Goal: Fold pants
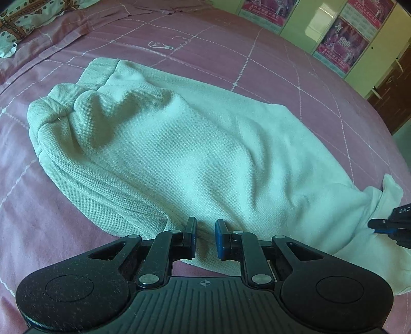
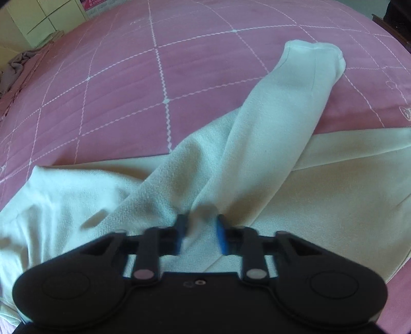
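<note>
In the left wrist view, the left gripper [image 1: 205,237] sits low over the near edge of the pants [image 1: 179,144]. Its blue pads [image 1: 221,239] stand a narrow gap apart, with pale cloth showing in the gap; whether they pinch it cannot be told. The pants lie bunched on the bed [image 1: 269,66], pale knit cloth in thick folds, with a ribbed band along the near left side and rounded folds at the far left. At the right edge of this view, the right gripper [image 1: 385,226] shows as a dark tip with a blue pad against the cloth, beside a raised fold.

In the right wrist view, the right gripper [image 2: 199,235] is blurred, its fingers [image 2: 222,239] a narrow gap apart with a ridge of cloth between them; the blur hides whether they grip it. Beyond, one leg [image 2: 290,102] of the pants [image 2: 334,195] runs away to the upper right, its cuff lying on the bed [image 2: 128,77]. More cloth spreads flat to the left and right.

Farther off, a patterned pillow [image 1: 23,20] lies at the far left corner, and green cabinets [image 1: 303,23] with posters [image 1: 341,48] stand behind the bed.
</note>
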`<state>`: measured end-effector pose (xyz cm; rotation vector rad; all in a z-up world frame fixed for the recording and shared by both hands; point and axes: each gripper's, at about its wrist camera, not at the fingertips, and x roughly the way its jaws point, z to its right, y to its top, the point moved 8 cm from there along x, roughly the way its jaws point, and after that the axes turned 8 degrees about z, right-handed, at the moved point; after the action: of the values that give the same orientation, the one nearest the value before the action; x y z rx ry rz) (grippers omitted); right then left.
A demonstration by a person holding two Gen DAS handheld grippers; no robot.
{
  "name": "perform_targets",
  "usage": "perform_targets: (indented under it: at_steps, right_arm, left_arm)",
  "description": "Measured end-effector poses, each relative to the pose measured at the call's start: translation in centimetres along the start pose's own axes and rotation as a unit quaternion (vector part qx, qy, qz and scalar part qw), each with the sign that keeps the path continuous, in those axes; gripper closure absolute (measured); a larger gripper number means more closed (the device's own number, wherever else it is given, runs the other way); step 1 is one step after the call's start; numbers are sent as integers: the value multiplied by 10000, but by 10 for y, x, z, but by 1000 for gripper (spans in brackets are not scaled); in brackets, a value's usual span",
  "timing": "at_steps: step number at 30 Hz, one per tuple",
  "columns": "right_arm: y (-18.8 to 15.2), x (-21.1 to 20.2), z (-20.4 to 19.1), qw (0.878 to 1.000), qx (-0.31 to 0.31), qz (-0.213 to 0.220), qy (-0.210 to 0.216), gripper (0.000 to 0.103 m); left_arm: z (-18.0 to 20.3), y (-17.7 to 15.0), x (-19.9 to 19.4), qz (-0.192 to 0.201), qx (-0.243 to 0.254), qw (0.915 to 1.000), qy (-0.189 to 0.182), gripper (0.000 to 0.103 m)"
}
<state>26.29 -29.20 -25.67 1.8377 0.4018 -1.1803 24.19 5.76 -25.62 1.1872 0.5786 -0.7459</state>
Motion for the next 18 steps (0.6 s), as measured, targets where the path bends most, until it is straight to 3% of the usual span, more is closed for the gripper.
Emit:
perform_targets:
  at_steps: [7, 11, 14, 18]
  right_arm:
    - [-24, -71, 48, 9976, 133, 368, 575, 100]
    - [-70, -67, 79, 9981, 326, 2, 514, 100]
    - [-81, -60, 80, 9990, 61, 119, 424, 100]
    - [-61, -75, 78, 9976, 161, 364, 564, 78]
  left_arm:
    - [1, 0, -1, 39, 115, 9999, -48, 87]
    - [2, 0, 0, 40, 151, 9999, -7, 87]
    - [5, -1, -1, 72, 270, 9996, 63, 87]
    - [6, 2, -7, 77, 181, 9997, 120, 87]
